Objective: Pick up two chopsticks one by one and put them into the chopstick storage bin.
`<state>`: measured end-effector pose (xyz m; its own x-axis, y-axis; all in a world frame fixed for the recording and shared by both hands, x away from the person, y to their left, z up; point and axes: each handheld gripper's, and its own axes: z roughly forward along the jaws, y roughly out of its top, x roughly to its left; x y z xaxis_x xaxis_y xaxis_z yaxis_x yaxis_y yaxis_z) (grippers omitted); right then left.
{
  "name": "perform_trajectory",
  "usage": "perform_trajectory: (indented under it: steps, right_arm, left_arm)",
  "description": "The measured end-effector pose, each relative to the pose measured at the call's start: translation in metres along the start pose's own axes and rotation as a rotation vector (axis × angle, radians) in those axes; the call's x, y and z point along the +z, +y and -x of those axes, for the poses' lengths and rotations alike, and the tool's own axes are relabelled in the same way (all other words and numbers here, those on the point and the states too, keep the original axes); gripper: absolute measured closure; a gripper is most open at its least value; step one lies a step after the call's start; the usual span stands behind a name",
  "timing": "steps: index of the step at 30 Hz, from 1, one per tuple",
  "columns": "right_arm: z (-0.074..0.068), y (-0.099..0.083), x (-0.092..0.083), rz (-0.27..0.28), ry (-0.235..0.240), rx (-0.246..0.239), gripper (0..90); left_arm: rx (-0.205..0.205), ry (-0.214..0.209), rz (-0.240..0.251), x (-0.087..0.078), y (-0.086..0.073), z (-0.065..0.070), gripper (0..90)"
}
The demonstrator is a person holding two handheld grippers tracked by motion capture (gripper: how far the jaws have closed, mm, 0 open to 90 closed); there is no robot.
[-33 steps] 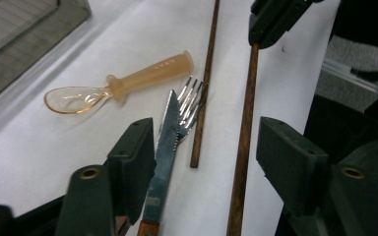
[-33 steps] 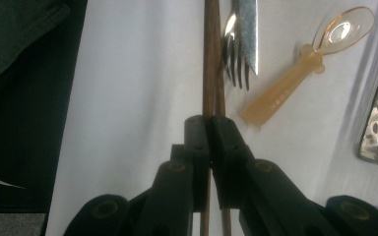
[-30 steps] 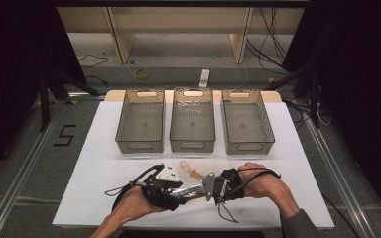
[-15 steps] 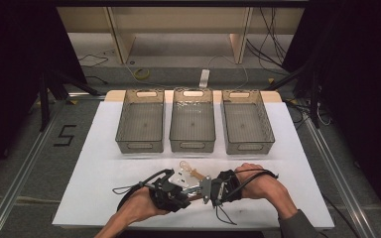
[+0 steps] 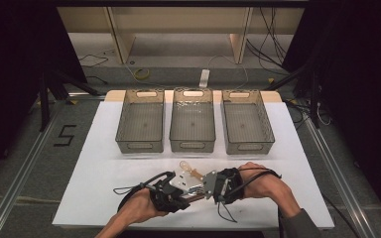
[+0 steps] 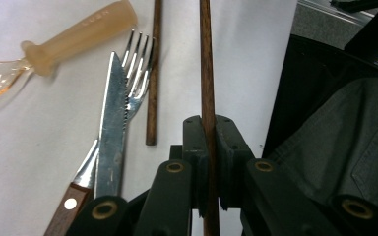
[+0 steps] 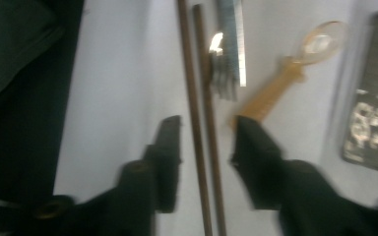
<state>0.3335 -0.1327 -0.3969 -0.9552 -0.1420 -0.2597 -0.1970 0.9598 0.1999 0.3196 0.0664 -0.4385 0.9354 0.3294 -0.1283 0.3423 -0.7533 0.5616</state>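
White bench (image 5: pixel 104 168), three bins behind; left tongs (image 6: pixel 208 129) clamped on one chopstick (image 6: pixel 207 59), its long axis running straight ahead between the pads. Right tongs (image 7: pixel 204 135), jaws just parted, straddle both sticks without pressing; second chopstick (image 6: pixel 153 73) lies flat just left, beside fork (image 6: pixel 139 69) and knife (image 6: pixel 111 132).

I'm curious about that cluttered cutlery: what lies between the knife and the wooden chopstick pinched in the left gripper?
In the left gripper view, a fork and a second chopstick lie between the knife and the pinched chopstick.
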Motion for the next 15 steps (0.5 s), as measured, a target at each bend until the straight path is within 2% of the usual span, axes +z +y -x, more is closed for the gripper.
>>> perform_trajectory:
  steps: [3,7,12,14,15]
  right_arm:
    - [0.004,-0.01,-0.008,0.071,-0.046,0.08,50.7]
    - [0.007,-0.023,-0.014,0.163,-0.072,0.157,42.1]
    - [0.013,-0.043,-0.008,0.279,-0.058,0.307,36.0]
    - [0.012,-0.055,-0.002,0.333,-0.06,0.39,34.2]
    - [0.012,-0.055,-0.002,0.333,-0.06,0.39,34.2]
  left_arm:
    - [-0.025,0.03,0.01,-0.005,-0.002,-0.005,84.3]
    - [-0.075,0.075,0.048,-0.015,-0.007,-0.013,84.3]
    - [-0.135,0.131,0.112,-0.027,-0.013,-0.024,84.3]
    - [-0.158,0.142,0.13,-0.03,-0.015,-0.027,84.3]
    - [-0.172,0.152,0.141,-0.032,-0.016,-0.028,84.3]
